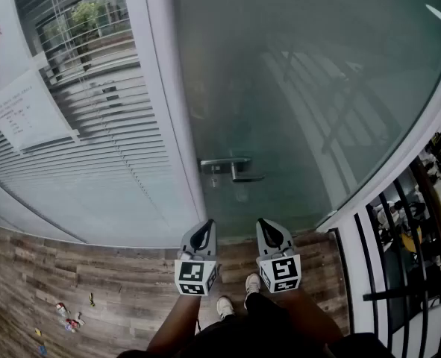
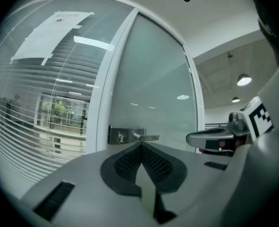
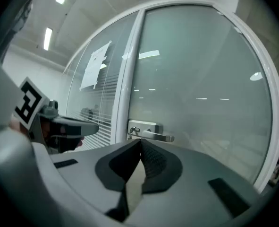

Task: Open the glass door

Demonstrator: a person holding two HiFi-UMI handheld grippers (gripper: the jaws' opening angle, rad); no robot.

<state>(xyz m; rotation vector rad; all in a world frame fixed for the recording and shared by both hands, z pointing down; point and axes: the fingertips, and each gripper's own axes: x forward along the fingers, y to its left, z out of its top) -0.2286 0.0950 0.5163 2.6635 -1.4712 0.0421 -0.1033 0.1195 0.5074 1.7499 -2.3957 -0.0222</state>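
grippers, two of them, are held side by side before the glass door (image 1: pixel 302 88), neither touching it. the left gripper (image 1: pixel 203 233) has its jaws pressed together on nothing, and the right gripper (image 1: pixel 268 231) is likewise closed and empty. the door sits closed in its white frame (image 1: pixel 160 88), its one lever handle (image 1: pixel 235 168) ahead of both tips and apart from them. two paper notices (image 1: pixel 26 112) are taped to the blinds pane (image 1: pixel 108 118) at the left. two white shoes (image 1: pixel 224 306) stand on the wood floor (image 1: pixel 71 274).
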